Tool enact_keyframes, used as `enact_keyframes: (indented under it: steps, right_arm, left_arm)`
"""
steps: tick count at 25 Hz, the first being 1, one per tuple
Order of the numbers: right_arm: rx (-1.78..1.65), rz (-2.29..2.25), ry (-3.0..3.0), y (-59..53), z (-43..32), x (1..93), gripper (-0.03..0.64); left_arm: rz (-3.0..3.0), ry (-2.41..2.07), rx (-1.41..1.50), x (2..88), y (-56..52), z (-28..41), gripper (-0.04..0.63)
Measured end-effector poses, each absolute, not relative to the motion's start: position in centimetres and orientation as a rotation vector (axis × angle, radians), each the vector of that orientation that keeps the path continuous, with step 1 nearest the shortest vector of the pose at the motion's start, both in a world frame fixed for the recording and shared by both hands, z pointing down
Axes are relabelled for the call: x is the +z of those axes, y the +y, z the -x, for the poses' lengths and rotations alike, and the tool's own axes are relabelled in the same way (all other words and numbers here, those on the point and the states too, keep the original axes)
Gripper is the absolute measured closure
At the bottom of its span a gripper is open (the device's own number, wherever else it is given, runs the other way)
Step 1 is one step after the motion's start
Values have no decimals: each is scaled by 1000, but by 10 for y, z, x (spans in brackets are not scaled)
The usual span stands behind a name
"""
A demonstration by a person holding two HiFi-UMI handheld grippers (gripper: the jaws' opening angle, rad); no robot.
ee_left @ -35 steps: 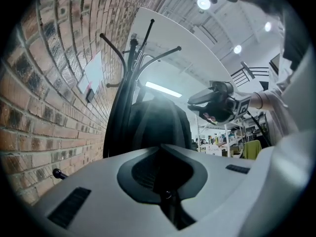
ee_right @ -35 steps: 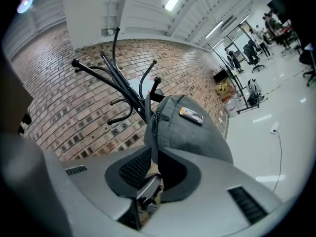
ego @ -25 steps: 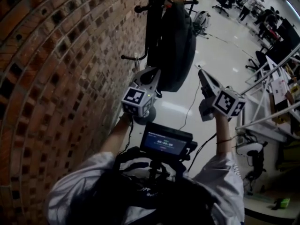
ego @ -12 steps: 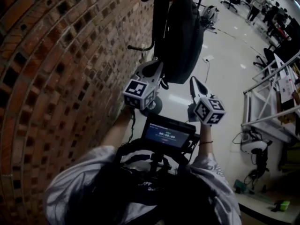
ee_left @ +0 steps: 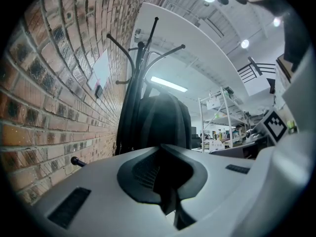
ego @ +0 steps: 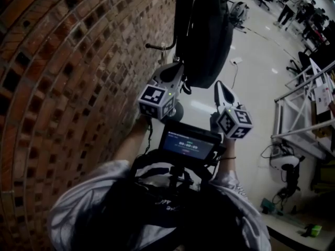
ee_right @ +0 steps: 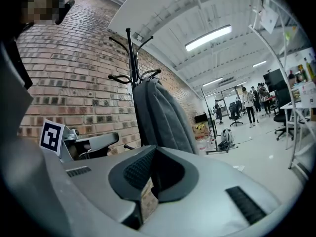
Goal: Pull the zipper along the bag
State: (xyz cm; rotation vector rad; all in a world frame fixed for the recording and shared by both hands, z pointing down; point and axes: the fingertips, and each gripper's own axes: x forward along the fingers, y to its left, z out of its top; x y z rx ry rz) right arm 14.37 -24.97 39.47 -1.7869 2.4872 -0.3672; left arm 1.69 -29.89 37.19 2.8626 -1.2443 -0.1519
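Zero progress, by my reckoning: left gripper and right gripper, jaws pressed together on nothing, short of hanging bag; zipper untouched, whole pull left.

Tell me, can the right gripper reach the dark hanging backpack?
Probably yes: the right gripper points at the dark fabric backpack with open air between them; its fingers are shut and touch nothing.

Black bag hangs from rack beside brick wall; left gripper points at bag's lower left edge, contact unclear; right gripper sits just below bag, apart; screen nearer the person.
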Motion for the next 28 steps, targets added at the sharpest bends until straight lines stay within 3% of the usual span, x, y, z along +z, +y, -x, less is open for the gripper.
enact_keyframes:
  steps: [28]
  right_arm:
    - [-298,1808,2551,-250,-137,391,626]
  left_arm:
    - [-2863,-1234,-164,377,-299,-28,588]
